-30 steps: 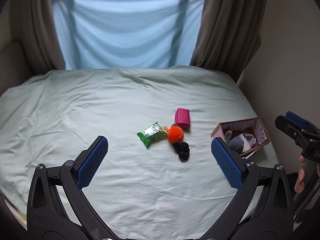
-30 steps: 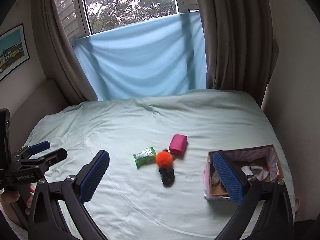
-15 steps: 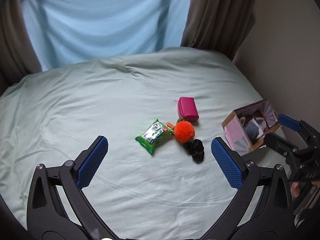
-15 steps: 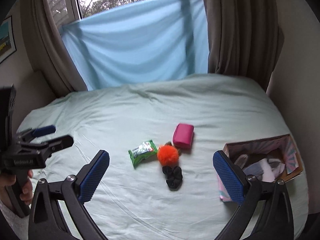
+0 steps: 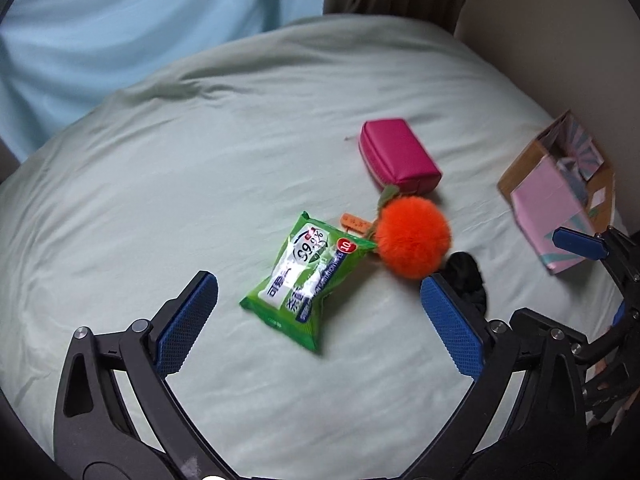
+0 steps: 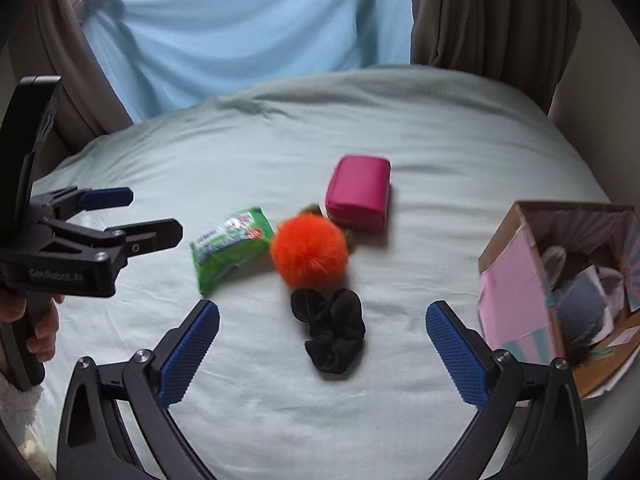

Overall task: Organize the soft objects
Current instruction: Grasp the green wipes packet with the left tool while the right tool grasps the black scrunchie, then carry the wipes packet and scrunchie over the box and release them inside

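Note:
A green wipes packet [image 5: 308,276] [image 6: 228,246], an orange pompom [image 5: 414,236] [image 6: 309,251], a pink pouch [image 5: 398,156] [image 6: 359,192] and a black scrunchie [image 5: 468,280] [image 6: 332,332] lie together on the pale green bed. My left gripper [image 5: 316,320] is open and empty, hovering just short of the packet. My right gripper [image 6: 322,350] is open and empty, with the scrunchie between its fingers' line. A pink cardboard box [image 5: 556,200] [image 6: 520,292] holding soft items stands at the right.
The bed sheet [image 5: 200,160] is wrinkled and runs to a blue cloth [image 6: 240,28] and brown curtains at the back. A wall borders the bed's right side beside the box. The left gripper also shows in the right wrist view [image 6: 116,216].
Both grippers have moved forward and down toward the cluster of objects, which now looks larger. Both stay open. The objects have not moved.

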